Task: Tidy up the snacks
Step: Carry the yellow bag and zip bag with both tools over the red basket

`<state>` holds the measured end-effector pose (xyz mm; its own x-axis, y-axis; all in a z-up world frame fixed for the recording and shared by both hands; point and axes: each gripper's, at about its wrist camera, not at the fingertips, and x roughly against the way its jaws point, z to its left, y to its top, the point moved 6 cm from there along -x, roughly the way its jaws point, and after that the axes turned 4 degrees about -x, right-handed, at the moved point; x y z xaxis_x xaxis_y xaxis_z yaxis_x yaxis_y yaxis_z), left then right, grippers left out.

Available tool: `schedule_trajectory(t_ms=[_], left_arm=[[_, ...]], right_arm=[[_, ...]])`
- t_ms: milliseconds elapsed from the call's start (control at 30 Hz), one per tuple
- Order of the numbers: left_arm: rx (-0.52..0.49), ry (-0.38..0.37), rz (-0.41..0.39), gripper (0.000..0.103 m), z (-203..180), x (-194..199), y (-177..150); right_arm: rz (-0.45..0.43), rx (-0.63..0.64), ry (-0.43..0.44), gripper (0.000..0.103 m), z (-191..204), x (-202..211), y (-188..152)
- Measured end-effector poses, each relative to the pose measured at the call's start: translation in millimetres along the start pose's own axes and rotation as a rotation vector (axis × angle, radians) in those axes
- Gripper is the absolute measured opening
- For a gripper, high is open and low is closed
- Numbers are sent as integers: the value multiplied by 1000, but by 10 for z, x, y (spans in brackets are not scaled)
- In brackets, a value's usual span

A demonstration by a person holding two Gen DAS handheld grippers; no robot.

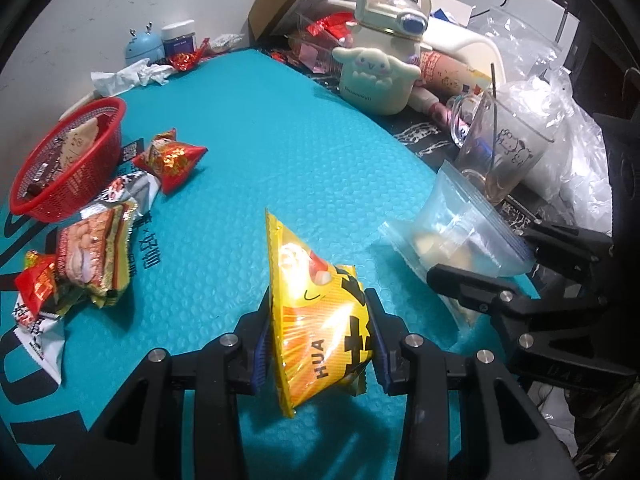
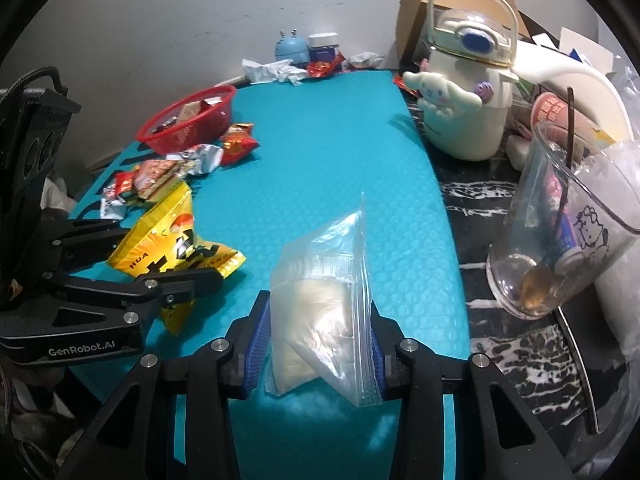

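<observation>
Below, the left gripper [image 1: 320, 344] is narrowly parted, its blue pads [image 1: 262, 354] pressed against both faces of a yellow snack packet [image 1: 316, 312], which is clamped clear of the teal mat [image 1: 280, 140]. The packet stands on edge; its long axis runs from the jaws forward and upward, the sealed tip pointing away from the camera. The right gripper [image 2: 316, 344] is likewise nearly closed, gripping a clear zip bag [image 2: 324, 304] with a pale, possibly powdery, content. The bag is upright between the pads, its long axis pointing away from the jaws, with the zip strip along its right edge. Seen from the right wrist, the yellow packet lies to the left of the bag, the two apart. A heap of loose snack packets [image 1: 100, 240] lies at the mat's left, just beside a red basket [image 1: 100, 152] already holding some items. A cream bottle [image 2: 464, 92] and a glass cup [image 2: 560, 220] stand off the mat's right edge
</observation>
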<state>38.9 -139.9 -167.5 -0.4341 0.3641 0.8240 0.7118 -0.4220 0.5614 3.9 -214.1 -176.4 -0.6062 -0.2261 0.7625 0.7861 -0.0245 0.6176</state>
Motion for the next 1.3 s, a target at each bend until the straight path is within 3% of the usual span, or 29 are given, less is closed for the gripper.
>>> schedule_trajectory(t_ms=[767, 1300], left_arm=[[126, 120, -163, 40, 381, 911, -215], [200, 208, -276, 40, 853, 1407, -55]], right_arm=[[-90, 158, 188, 41, 832, 307, 246], [-155, 256, 290, 41, 1354, 370, 779]])
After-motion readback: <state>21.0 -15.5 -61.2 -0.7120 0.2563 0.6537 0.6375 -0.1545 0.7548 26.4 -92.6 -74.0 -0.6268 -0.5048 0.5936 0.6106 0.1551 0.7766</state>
